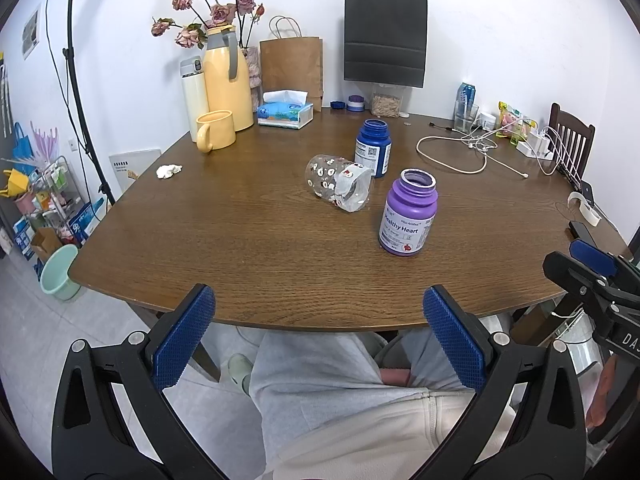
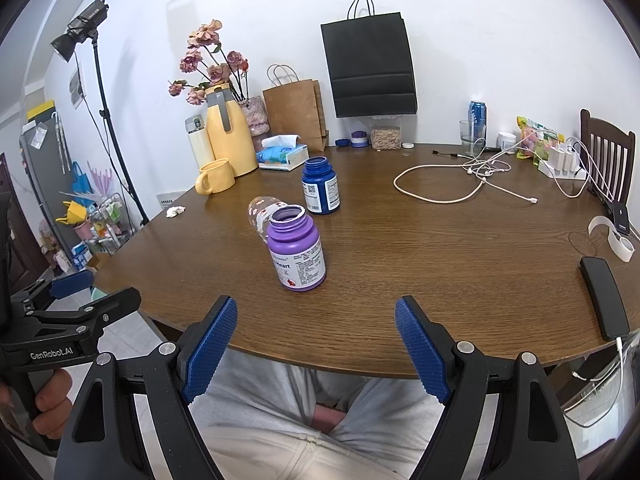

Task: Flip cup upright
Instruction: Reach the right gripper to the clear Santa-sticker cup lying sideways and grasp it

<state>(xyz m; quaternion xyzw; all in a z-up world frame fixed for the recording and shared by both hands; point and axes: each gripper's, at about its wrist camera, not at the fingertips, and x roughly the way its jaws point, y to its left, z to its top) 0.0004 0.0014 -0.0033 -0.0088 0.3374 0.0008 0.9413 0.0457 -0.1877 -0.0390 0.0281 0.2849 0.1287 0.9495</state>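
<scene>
Spread wide and holding nothing, the left gripper [image 1: 319, 336] and right gripper [image 2: 316, 348] are held off the near edge of the wooden table [image 1: 248, 248]. At its middle, the clear cup [image 1: 339, 182] is seen lying sideways between a purple bottle [image 1: 408, 213] and a blue bottle [image 1: 373, 147]; bags are leaned against the white wall at the far edge.

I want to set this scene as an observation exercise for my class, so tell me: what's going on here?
A seated person holds a two-finger gripper in each hand at the near edge of a wooden table. The left gripper and right gripper both have their jaws open and hold nothing. A clear patterned cup lies on its side mid-table, untouched, between an open blue bottle and an open purple bottle. Nothing has been flipped upright yet.
</scene>
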